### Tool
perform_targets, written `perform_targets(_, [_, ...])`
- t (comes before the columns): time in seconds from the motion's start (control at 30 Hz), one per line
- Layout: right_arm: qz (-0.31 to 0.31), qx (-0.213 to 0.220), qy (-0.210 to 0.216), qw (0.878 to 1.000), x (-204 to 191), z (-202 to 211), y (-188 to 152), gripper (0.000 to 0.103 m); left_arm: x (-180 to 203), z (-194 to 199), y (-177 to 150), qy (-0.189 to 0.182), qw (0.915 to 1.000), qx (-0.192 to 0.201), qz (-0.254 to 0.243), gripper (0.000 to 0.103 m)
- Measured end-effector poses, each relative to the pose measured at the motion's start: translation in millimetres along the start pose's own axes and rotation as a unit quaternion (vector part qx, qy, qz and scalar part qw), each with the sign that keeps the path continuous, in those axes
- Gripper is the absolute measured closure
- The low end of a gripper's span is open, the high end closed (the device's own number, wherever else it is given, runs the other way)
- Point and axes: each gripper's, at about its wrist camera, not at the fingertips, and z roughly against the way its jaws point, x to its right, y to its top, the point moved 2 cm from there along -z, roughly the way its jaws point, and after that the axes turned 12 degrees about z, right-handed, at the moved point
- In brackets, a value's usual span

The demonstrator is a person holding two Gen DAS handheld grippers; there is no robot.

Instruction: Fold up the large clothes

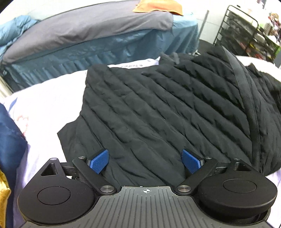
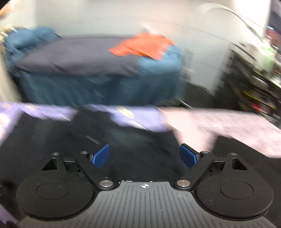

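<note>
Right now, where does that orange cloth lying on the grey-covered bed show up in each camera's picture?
Left wrist view: orange cloth at top edge, right of centre.
Right wrist view: orange cloth upper middle, blurred.
Shared landmark: the blue pleated bed skirt beneath it.

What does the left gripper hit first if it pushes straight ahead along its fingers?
Most likely the black quilted jacket. The left gripper is open with nothing between its fingers, and the jacket fills the view directly ahead on the pale sheet. How far off it lies is unclear.
</note>
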Motion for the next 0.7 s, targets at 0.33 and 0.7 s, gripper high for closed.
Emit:
perform_targets(0.33, [-0.175, -0.038, 0.043, 0.983, 66.9, -7.5, -54.8, 0.091, -5.6, -12.5, 7.7, 0.027, 0.9995, -0.007, -0.014, 0.0])
perform_targets(0.7, [-0.181, -0.078, -0.019, 0.98, 60.1, -29.3, -52.1, 0.033, -10.5, 22.4, 9.5, 0.05, 0.9974, 0.052, 0.002, 0.0])
